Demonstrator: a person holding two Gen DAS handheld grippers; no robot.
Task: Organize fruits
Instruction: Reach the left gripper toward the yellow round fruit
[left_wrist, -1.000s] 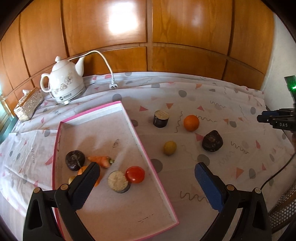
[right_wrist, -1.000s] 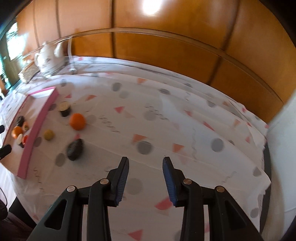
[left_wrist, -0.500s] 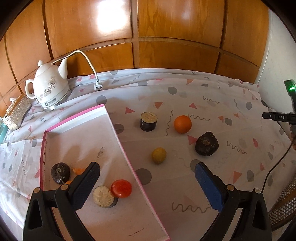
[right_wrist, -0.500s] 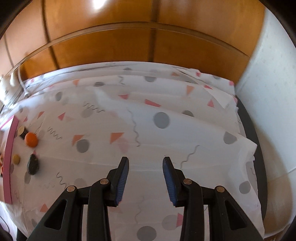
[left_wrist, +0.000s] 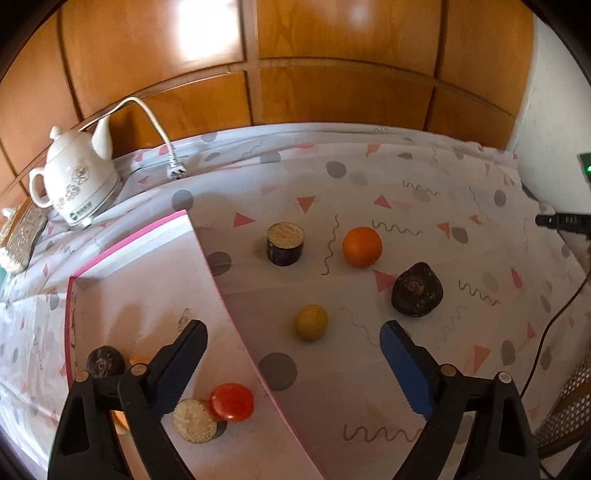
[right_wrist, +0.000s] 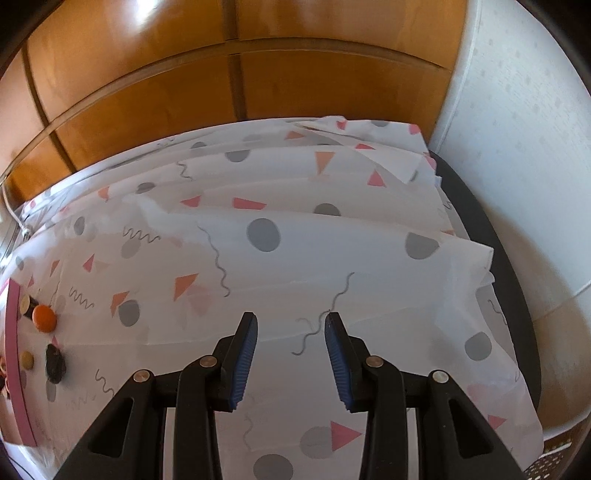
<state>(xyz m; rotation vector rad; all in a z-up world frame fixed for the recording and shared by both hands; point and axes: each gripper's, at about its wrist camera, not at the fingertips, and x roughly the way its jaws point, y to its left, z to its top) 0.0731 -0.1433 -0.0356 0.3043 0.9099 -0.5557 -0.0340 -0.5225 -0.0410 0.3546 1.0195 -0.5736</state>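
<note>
The patterned tablecloth (left_wrist: 424, 206) fills both views, and the right wrist view has swung further right than a second ago — the fruits now sit squeezed at its far left edge. The pink-rimmed tray (left_wrist: 155, 280) has slid left in the left wrist view, its right rim now running between the fingers. On the cloth beside it lie a dark lumpy fruit (left_wrist: 417, 294), an orange (left_wrist: 361, 246), a dark cut cylinder (left_wrist: 285, 243) and a small yellow fruit (left_wrist: 311, 322), all apart. Inside the tray, a red tomato (left_wrist: 232, 401) touches a pale-topped slice (left_wrist: 194, 420).

The left gripper (left_wrist: 291, 365) is spread wide, holding nothing, closer to the yellow fruit than before. The right gripper (right_wrist: 291, 363) stands narrowly parted and unloaded, as earlier — over bare cloth.
</note>
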